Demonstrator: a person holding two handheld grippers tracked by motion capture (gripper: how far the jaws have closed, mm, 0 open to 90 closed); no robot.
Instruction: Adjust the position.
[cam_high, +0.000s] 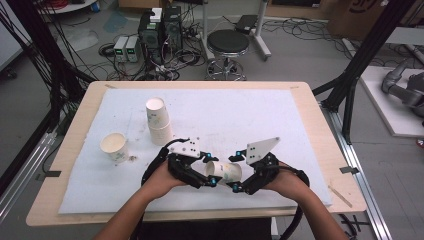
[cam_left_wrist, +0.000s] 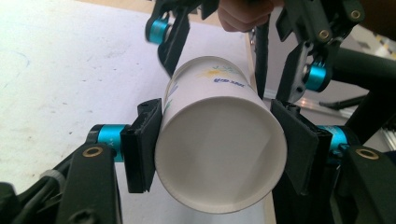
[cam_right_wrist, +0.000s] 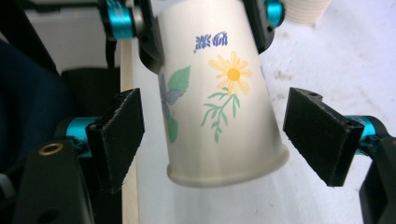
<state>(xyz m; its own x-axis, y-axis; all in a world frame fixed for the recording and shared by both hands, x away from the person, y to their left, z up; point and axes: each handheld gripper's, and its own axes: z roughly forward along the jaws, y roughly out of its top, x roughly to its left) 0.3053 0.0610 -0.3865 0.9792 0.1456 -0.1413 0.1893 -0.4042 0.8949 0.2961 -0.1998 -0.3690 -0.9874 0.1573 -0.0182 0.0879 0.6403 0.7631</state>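
A white paper cup (cam_high: 225, 171) printed with flowers lies level in the air between my two grippers, near the table's front edge. My left gripper (cam_high: 211, 170) is shut on the paper cup (cam_left_wrist: 219, 154) just behind its open rim, and both pads (cam_left_wrist: 142, 144) press its wall. In the right gripper view the cup (cam_right_wrist: 219, 98) shows its base end, with my right gripper (cam_right_wrist: 224, 135) open around it. Its pads (cam_right_wrist: 322, 133) stand clear of the cup on either side. In the high view the right gripper (cam_high: 236, 171) faces the left one across the cup.
A stack of two paper cups (cam_high: 159, 120) stands upright at the mat's left centre, and a single cup (cam_high: 114, 146) stands further left. A white mat (cam_high: 260, 120) covers the wooden table (cam_high: 75, 125). A stool (cam_high: 227, 47) and cables lie beyond the far edge.
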